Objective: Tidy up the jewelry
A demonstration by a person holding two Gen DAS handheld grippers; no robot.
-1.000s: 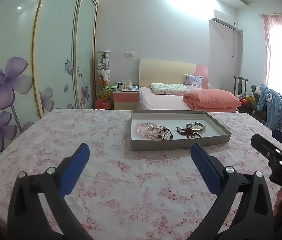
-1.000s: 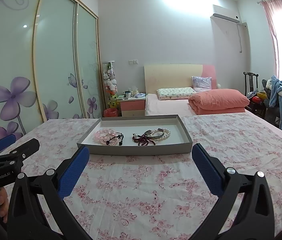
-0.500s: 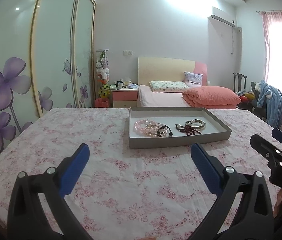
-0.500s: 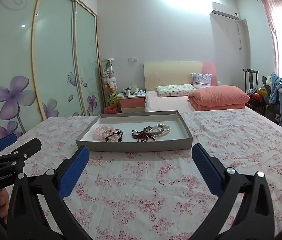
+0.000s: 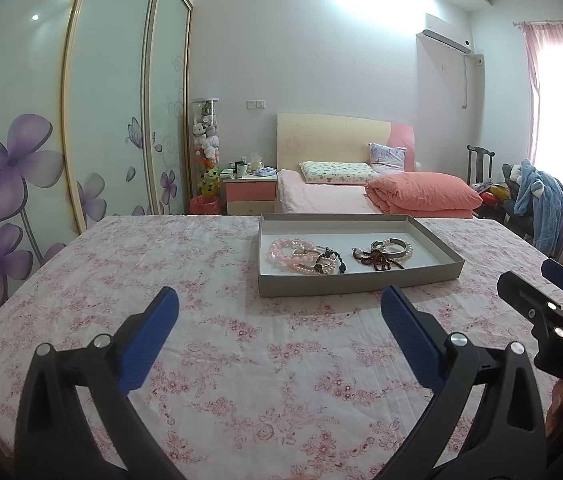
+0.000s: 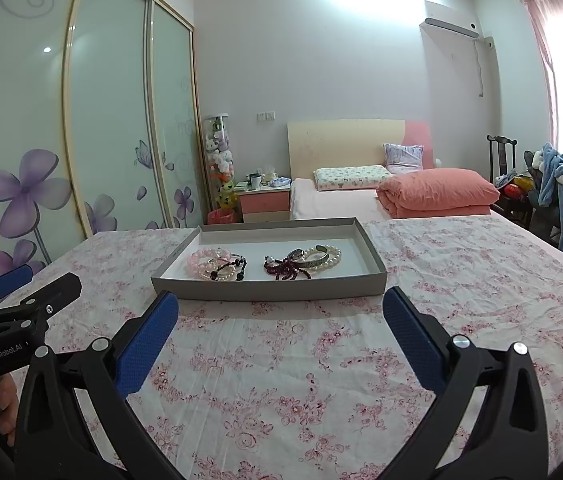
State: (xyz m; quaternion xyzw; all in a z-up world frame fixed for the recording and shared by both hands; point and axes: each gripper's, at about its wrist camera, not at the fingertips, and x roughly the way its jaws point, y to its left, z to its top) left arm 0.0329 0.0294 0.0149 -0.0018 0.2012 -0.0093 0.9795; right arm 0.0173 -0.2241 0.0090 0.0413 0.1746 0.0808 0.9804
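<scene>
While both grippers hover released over the near edge of the flowered tablecloth, the left gripper and right gripper grasp nothing. All jewelry lies bunched inside the gray tray toward the far edge, seemingly tangled, where either gripper could reach it.

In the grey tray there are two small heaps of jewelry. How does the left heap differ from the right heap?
Colour: the left heap is mostly pale pink and white beads with one black strand, while the right heap mixes a dark red strand, pearls and a silver bangle. Material: only the right heap shows metal. Place: the left heap sits nearer the tray's left wall, the right heap near its middle. Both lie loose and tangled on the tray floor, untouched.
</scene>
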